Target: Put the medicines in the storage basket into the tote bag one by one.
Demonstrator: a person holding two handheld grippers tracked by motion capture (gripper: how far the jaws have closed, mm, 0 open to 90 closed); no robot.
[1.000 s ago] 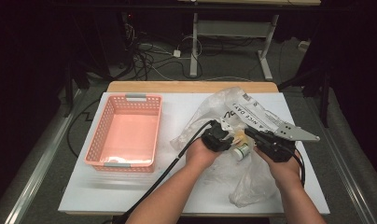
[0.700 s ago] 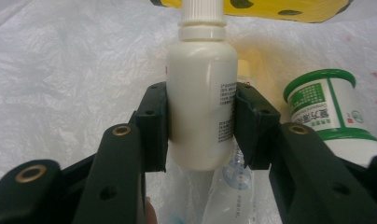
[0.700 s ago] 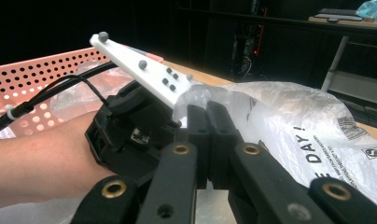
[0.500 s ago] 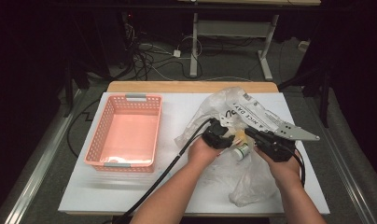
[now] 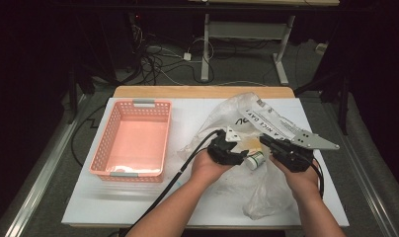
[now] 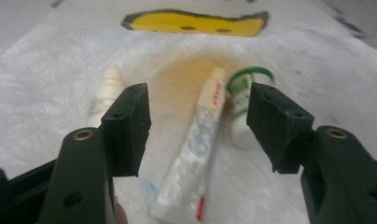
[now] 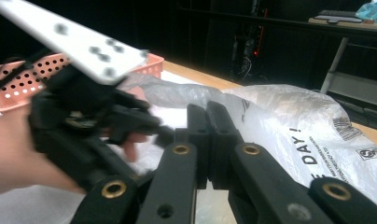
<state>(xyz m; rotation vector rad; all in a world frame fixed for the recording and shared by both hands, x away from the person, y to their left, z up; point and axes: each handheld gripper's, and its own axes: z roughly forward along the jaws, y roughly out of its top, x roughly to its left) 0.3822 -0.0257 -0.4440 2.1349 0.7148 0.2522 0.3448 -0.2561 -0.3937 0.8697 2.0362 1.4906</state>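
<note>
A crinkled clear plastic bag (image 5: 266, 190) printed "HAVE A NICE DAY" lies right of centre on the table. My left gripper (image 5: 241, 156) is open, and its jaws have just been opening. Below its spread jaws (image 6: 198, 100) lie a toothpaste tube (image 6: 196, 154), a white bottle with a green cap (image 6: 240, 100) and a small white bottle (image 6: 105, 95), none of them touched. That green-capped bottle (image 5: 255, 160) lies between my two hands. My right gripper (image 5: 264, 141) is shut, and its closed tips (image 7: 207, 112) pinch the bag's film (image 7: 289, 126).
A pink perforated basket (image 5: 132, 143), with nothing in it, stands on the left half of the white table top (image 5: 187, 197). The bag takes up the right half. Beyond the table's far wooden edge (image 5: 202, 92) are cables and desk legs on the floor.
My left gripper has drawn back a little to the left, away from the green-capped bottle. The right gripper and the bag have kept still.
</note>
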